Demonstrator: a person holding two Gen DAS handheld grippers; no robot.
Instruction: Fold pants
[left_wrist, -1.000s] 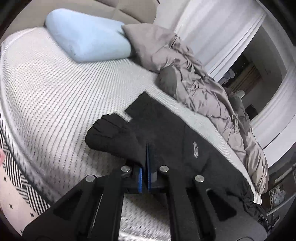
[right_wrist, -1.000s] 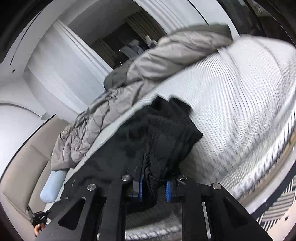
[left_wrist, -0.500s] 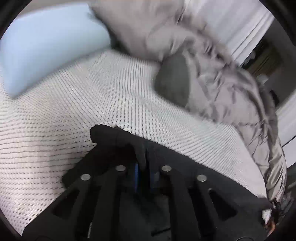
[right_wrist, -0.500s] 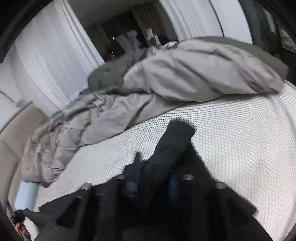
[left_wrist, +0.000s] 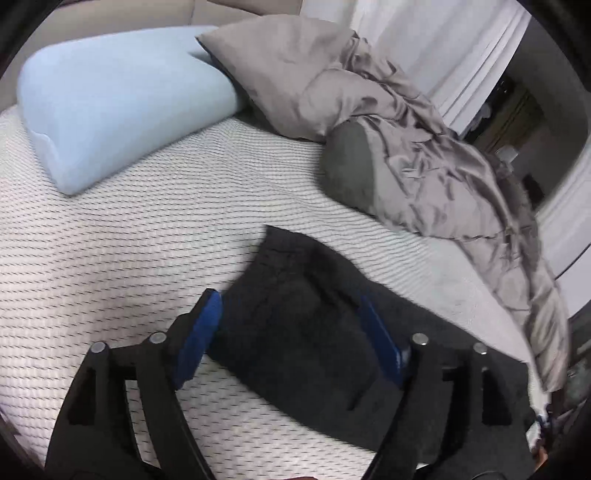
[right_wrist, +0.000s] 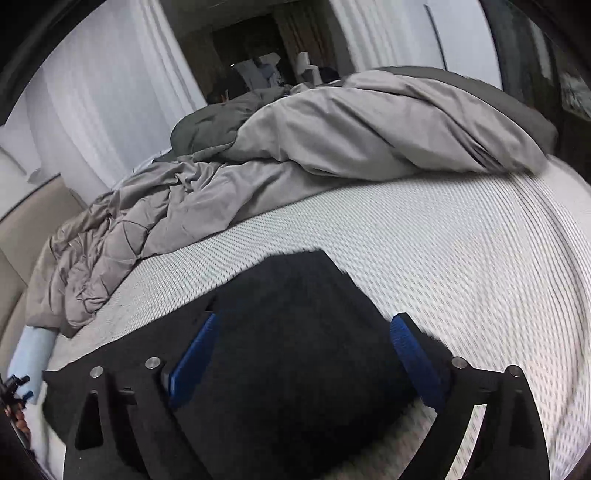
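The black pants lie flat on the white textured mattress. My left gripper is open and empty just above their far left corner, one blue pad over the mattress, the other over the cloth. In the right wrist view the pants lie flat with a squared far edge. My right gripper is open and empty over that end, both blue pads spread wide.
A light blue pillow lies at the head of the bed. A rumpled grey duvet runs along the far side, also in the right wrist view. White curtains hang behind.
Both grippers were shut on bunched pants cloth, carried it forward across the bed, then opened and let go. The pants now lie flat.
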